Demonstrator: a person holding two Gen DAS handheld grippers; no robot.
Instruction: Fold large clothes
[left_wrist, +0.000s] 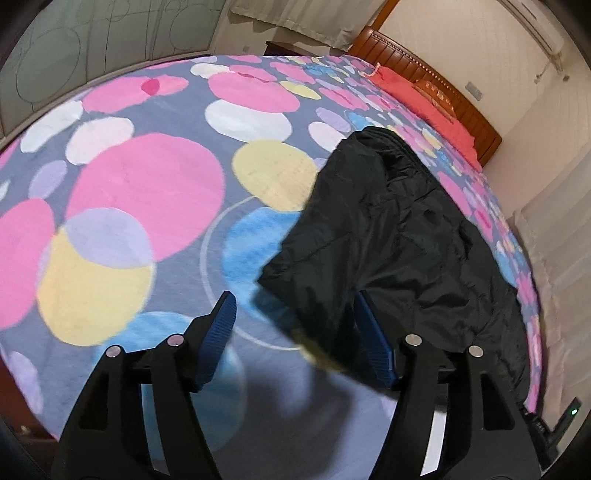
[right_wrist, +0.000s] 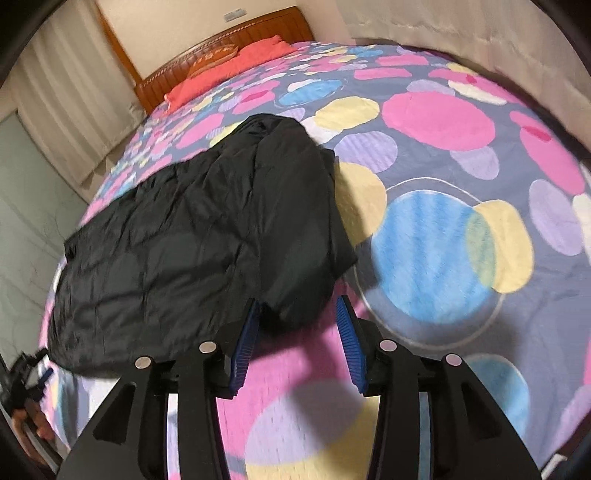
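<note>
1. Hovering above the bed, the left gripper (left_wrist: 295, 321) spreads its ribbed blue pads (left_wrist: 221, 332) wide and has hold of nothing; a blurred corner of the crumpled black padded jacket (left_wrist: 399, 236) sits in the gap near the right-hand pad, and contact cannot be told.
2. From there the jacket runs from 6 o'clock up to 1 o'clock in the left wrist view, lying on the grey bedspread with pink, yellow, blue and white circles (left_wrist: 147, 184).
3. At 1 o'clock beyond it lies a coral-red pillow (left_wrist: 417, 92) against a brown wooden headboard (left_wrist: 443, 85).
4. The right gripper (right_wrist: 299, 325) is also wide open and empty, its blue pads (right_wrist: 245, 339) flanking the jacket's near corner (right_wrist: 288, 306).
5. In the right wrist view the jacket (right_wrist: 192, 240) spreads towards 9 o'clock and up to 12 o'clock on the bedspread (right_wrist: 443, 240).
6. At 8 o'clock, at the frame's edge, the other gripper shows small and blurred.
</note>
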